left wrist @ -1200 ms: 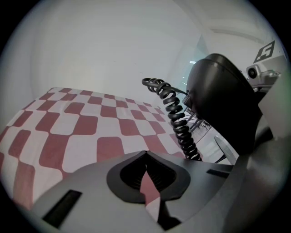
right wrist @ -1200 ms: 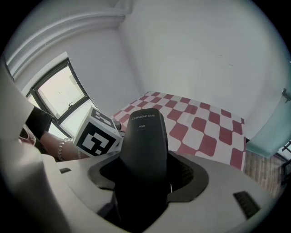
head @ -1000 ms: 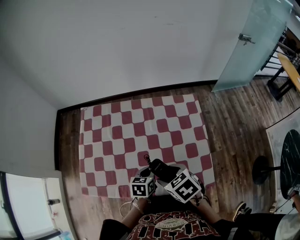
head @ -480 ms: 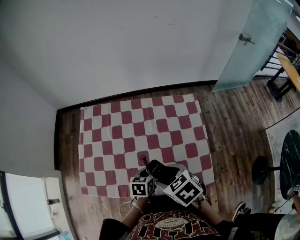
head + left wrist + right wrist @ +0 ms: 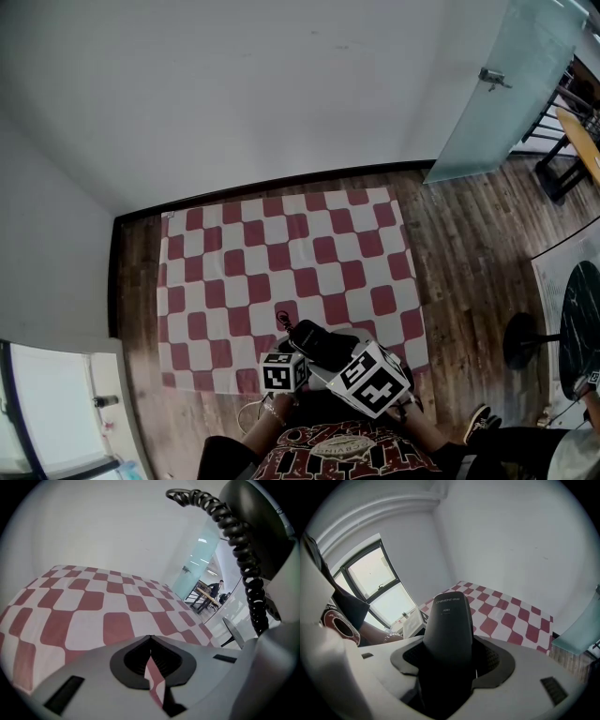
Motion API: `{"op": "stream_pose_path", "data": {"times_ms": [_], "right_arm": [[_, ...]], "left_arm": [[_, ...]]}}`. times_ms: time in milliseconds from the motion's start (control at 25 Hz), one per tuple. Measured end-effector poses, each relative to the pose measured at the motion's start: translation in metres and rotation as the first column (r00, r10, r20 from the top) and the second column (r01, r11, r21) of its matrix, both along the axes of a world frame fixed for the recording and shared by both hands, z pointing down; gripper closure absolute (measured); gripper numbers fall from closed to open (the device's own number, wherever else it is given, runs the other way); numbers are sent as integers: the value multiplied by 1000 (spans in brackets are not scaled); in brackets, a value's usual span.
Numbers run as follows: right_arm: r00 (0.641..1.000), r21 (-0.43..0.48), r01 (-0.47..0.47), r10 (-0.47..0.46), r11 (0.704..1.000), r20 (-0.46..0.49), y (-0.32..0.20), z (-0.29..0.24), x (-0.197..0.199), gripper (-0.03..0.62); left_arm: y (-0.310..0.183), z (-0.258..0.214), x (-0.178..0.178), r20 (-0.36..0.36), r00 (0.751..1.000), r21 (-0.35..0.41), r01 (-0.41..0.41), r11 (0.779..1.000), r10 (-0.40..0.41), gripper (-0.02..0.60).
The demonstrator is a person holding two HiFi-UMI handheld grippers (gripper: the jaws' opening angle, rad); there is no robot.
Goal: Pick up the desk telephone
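Black desk telephone (image 5: 449, 625) sits clamped between the jaws of the right tool (image 5: 450, 665), at the lower centre of the head view, over the near edge of the red-and-white checkered cloth (image 5: 281, 253) on the wooden floor (image 5: 459, 244). The left tool (image 5: 151, 660) has its jaws pressed together on nothing, and the coiled cord (image 5: 234, 536) curls at the upper right of its view.

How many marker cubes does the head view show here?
2. One cube rides on the left gripper over the checked cloth's near edge; the other cube is on the right gripper, right beside it, just behind the black handset. None seems hidden.
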State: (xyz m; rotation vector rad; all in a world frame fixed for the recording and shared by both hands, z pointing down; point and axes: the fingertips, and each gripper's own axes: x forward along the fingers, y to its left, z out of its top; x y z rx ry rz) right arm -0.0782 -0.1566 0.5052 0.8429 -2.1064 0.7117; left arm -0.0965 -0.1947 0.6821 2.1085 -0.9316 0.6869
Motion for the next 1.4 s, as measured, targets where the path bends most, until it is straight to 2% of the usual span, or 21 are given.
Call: {"op": "stream_pose_path", "data": {"times_ms": [280, 520, 1400], "right_arm": [[1000, -3, 5, -5, 1000, 2, 2, -1, 0, 303], [1000, -4, 16, -16, 1000, 0, 3, -3, -1, 303], [999, -12, 35, -35, 999, -6, 9, -3, -3, 303]], "left_arm": [[2, 4, 0, 2, 1000, -7, 5, 1000, -5, 572], [5, 9, -4, 35, 999, -11, -17, 1000, 17, 572], [7, 10, -6, 38, 999, -13, -16, 1000, 16, 572]]}}
